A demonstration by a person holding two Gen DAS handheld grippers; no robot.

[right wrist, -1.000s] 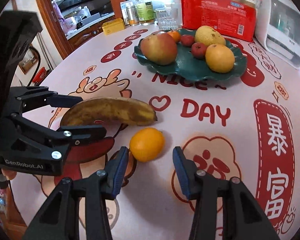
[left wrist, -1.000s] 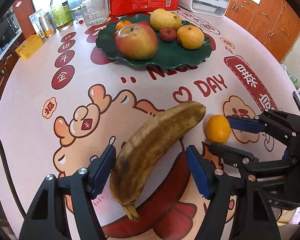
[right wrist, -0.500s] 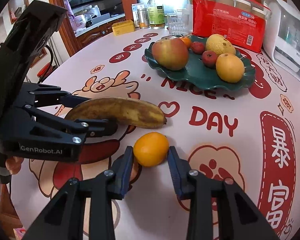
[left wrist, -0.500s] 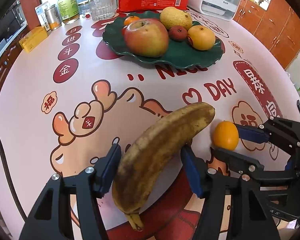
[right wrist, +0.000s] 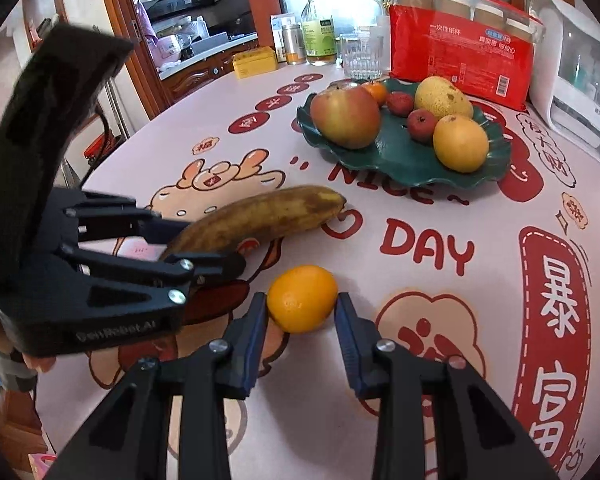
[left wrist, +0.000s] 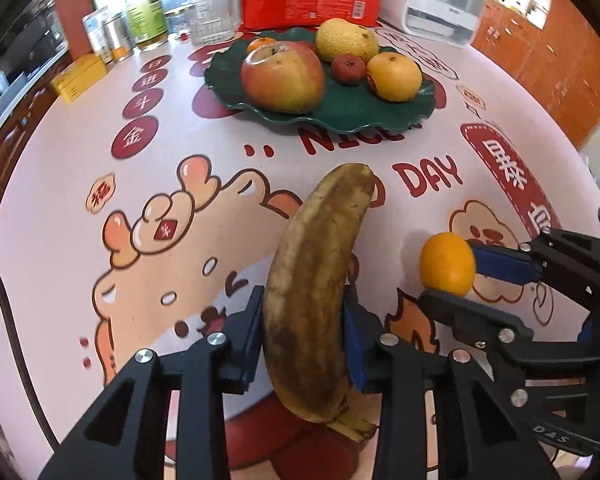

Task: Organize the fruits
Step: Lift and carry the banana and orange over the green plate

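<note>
- Left wrist view: the left gripper (left wrist: 304,344) is clamped on the banana (left wrist: 320,292), both blue pads pressed against the brown-spotted skin near its stem half; the stem end drops below the jaws and partly hides the red print on the tablecloth (left wrist: 60,184).
- Whether the banana rests on the cloth or is lifted cannot be told from either view.
- Right of the banana, the small orange (left wrist: 447,264) sits between the fingers of the right gripper (left wrist: 456,276), whose lower finger covers the fruit's underside.
- Beyond the banana's tip, the green plate (left wrist: 380,114) carries an apple (left wrist: 283,76), a pear-like fruit, a small red fruit and a yellow-orange citrus; another orange is mostly hidden behind the apple.
- Right wrist view: the right gripper (right wrist: 302,312) grips the small orange (right wrist: 302,298), pads touching both sides.
- Left of the orange, the left gripper's body (right wrist: 100,264) hides the banana's (right wrist: 260,218) stem end.
</note>
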